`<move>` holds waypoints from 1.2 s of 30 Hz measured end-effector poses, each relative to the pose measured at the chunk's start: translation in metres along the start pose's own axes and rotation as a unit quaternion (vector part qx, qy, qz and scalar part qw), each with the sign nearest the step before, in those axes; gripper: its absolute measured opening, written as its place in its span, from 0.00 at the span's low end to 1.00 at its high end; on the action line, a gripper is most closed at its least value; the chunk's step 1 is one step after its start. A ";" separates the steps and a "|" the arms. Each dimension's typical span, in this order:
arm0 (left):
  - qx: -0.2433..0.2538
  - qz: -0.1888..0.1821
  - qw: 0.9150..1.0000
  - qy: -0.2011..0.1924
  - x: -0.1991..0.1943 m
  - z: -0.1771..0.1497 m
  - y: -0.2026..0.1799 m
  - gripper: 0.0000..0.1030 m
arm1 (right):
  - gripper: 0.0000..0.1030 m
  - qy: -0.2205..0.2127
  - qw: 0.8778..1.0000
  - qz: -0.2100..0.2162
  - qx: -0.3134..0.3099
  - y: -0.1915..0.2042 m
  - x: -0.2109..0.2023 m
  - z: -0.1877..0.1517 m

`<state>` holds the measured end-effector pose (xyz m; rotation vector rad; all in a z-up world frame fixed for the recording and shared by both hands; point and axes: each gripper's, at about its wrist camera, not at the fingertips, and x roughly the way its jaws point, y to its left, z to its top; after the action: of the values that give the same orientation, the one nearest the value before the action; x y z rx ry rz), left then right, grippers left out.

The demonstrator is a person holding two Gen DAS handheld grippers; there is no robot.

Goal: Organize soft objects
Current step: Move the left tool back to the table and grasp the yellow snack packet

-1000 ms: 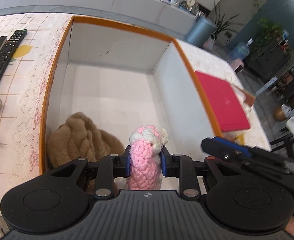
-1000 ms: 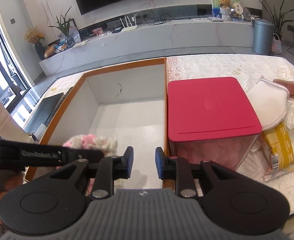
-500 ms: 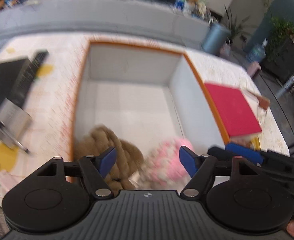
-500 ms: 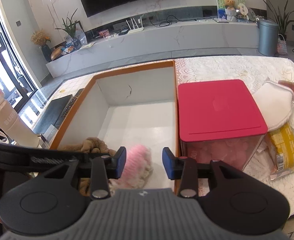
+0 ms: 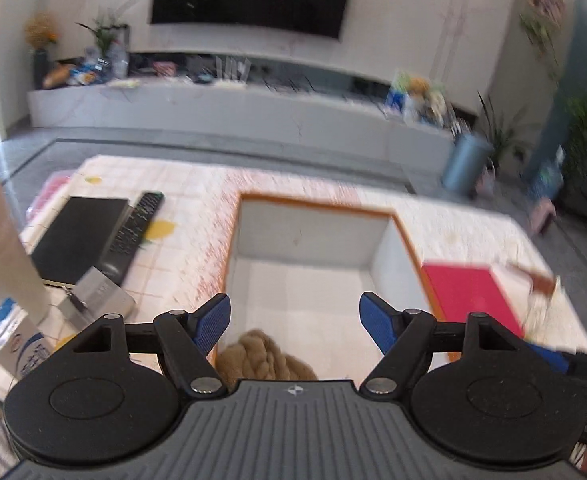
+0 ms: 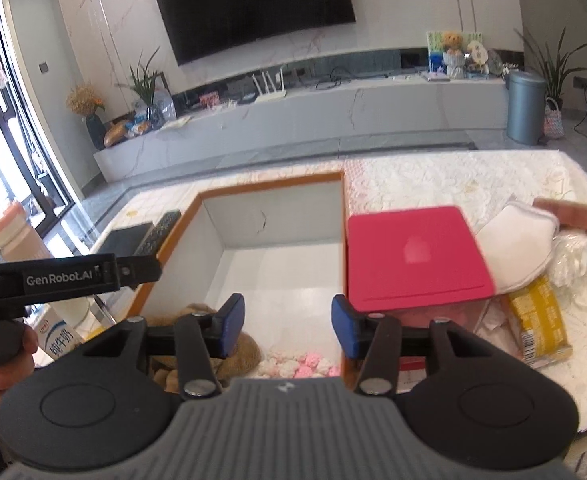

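Right wrist view — right gripper empty, jaws opening above white box, pink-and-white knitted toy and tan braided plush lay at its near edge, left gripper spread wide, empty — red-lidded container touching box's right wall

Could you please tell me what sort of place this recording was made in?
Most likely a home living room: a large wall-mounted television, a long media console holding routers and houseplants, and a remote control on the tablecloth-covered table.
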<state>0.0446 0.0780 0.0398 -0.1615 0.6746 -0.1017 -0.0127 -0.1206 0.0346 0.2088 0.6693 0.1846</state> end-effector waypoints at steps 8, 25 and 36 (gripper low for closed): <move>-0.007 -0.021 0.998 -0.061 -0.039 0.006 -0.025 0.85 | 0.57 -0.059 0.997 -0.042 0.019 -0.033 -0.052 0.003; 0.096 -0.122 0.988 -0.007 0.019 -0.023 -0.189 0.85 | 0.60 -0.053 0.961 -0.246 0.113 -0.173 -0.078 -0.016; 0.183 -0.079 0.979 0.045 0.100 -0.106 -0.281 0.85 | 0.69 -0.013 0.922 -0.346 0.175 -0.251 -0.060 -0.050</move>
<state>0.0444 -0.2253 -0.0518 0.1456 0.7219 -0.3850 -0.0652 -0.3696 -0.0309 0.3049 0.7093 -0.6225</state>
